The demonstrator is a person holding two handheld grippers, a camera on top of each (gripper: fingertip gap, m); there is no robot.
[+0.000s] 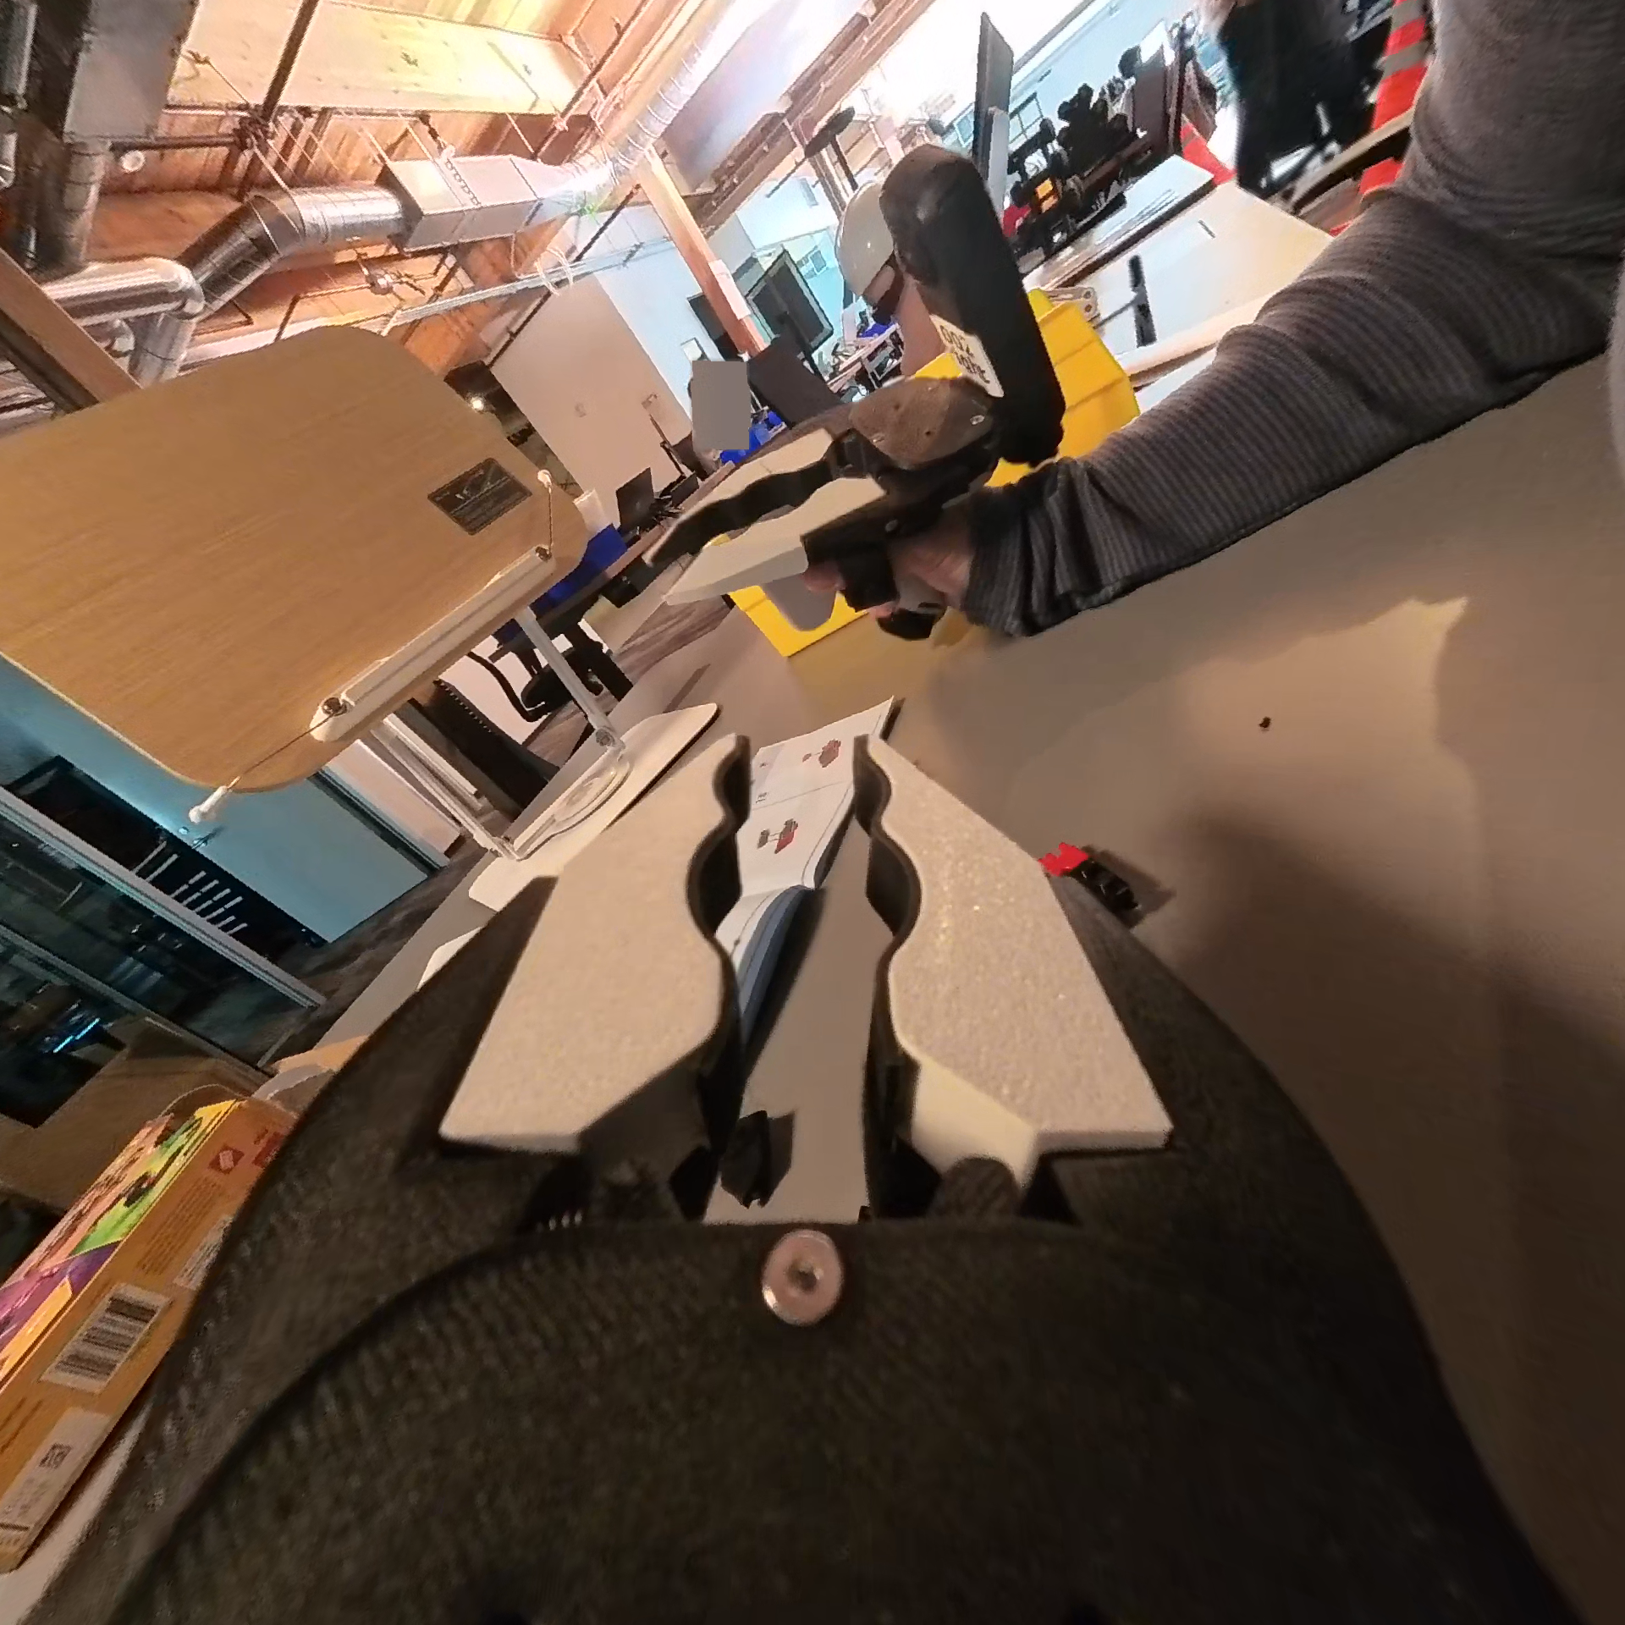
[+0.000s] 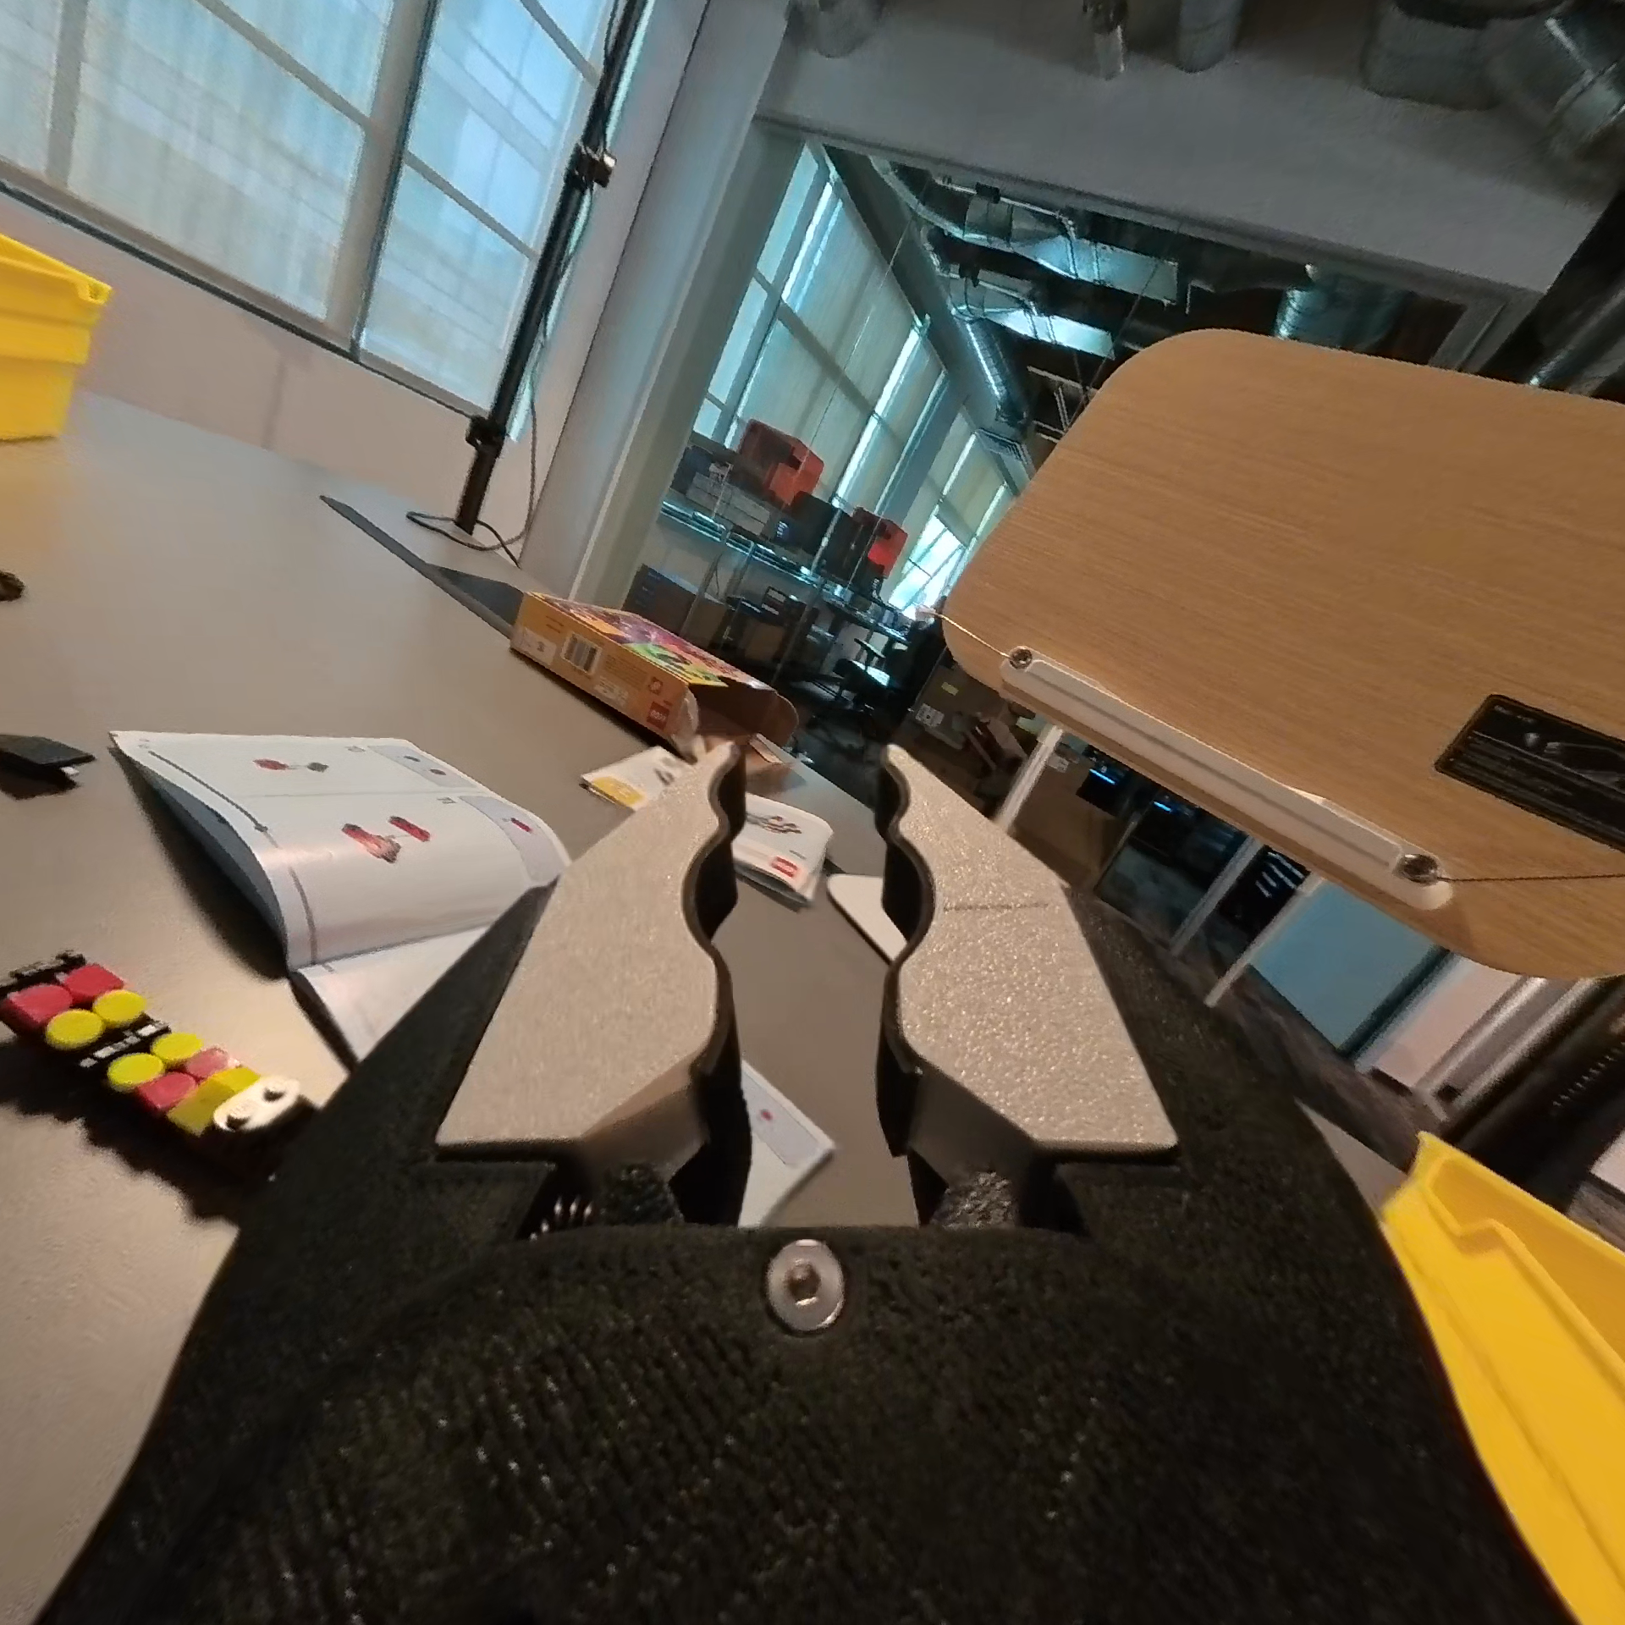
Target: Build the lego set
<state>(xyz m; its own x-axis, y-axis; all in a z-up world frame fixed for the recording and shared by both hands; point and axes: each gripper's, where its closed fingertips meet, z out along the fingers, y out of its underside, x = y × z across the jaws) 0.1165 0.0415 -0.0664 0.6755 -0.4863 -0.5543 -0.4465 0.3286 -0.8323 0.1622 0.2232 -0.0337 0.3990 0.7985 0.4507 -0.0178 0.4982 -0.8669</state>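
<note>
A partly built lego strip (image 2: 149,1055), black with red and yellow-green tiles, lies on the grey table (image 2: 220,563) left of my right gripper (image 2: 809,756), which is open and empty. An open instruction booklet (image 2: 352,844) lies beyond the strip. My left gripper (image 1: 800,747) is open and empty, low over the table, pointing at the same booklet (image 1: 796,818). A small red and black lego piece (image 1: 1086,870) sits just right of its right finger. The right gripper (image 1: 661,579) also shows farther off in the left wrist view, held in a hand above the table.
A tilted wooden board on a white stand (image 2: 1319,615) rises at the right; it also shows in the left wrist view (image 1: 246,563). The lego box (image 2: 633,668) and small leaflets (image 2: 783,844) lie ahead. Yellow bins (image 2: 44,352) (image 2: 1530,1319) stand at both sides. A flat black piece (image 2: 40,754) lies far left. The right gripper is farther from the flat black piece (image 2: 40,754), some 20 cm, than the left, some 12 cm.
</note>
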